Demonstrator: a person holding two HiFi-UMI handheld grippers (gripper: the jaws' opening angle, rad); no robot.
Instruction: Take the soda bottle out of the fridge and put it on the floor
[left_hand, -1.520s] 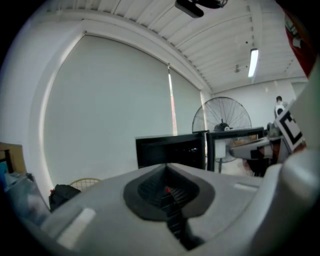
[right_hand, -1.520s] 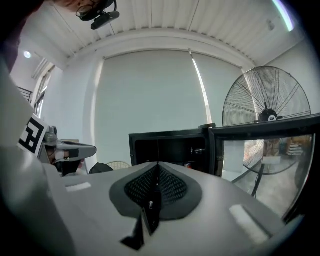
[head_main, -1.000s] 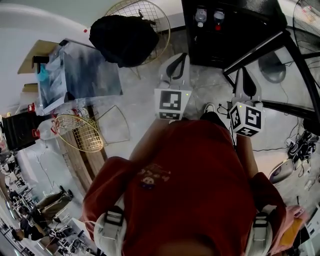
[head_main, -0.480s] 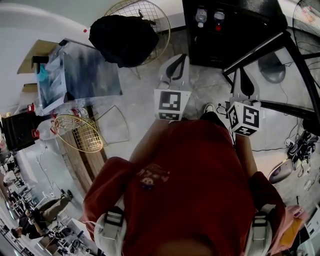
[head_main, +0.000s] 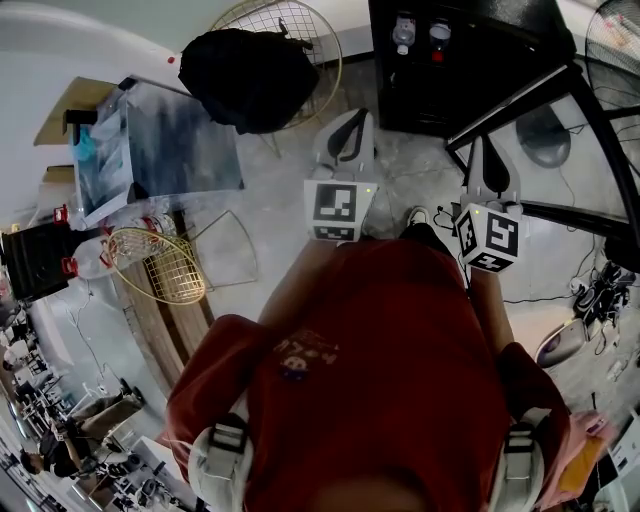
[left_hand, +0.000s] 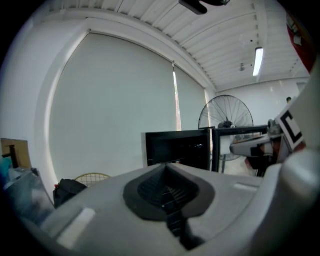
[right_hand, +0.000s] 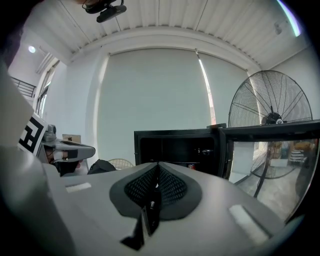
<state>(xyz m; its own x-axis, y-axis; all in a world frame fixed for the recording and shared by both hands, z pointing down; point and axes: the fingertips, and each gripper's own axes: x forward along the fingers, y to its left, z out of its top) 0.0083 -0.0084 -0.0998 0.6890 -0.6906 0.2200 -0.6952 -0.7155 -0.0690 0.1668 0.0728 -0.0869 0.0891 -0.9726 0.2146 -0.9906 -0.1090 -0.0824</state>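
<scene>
While the right gripper's (right_hand: 158, 166) ribbed fingers (right_hand: 171, 188) meet, the boxy black fridge (right_hand: 175, 150) gapes.

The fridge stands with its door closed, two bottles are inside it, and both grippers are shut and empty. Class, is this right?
Not quite: the fridge has its door open, swung out to the right, as the right gripper view shows. The rest holds: two bottles are inside it, and the left gripper and the right gripper are shut with nothing between their fingers.
</scene>
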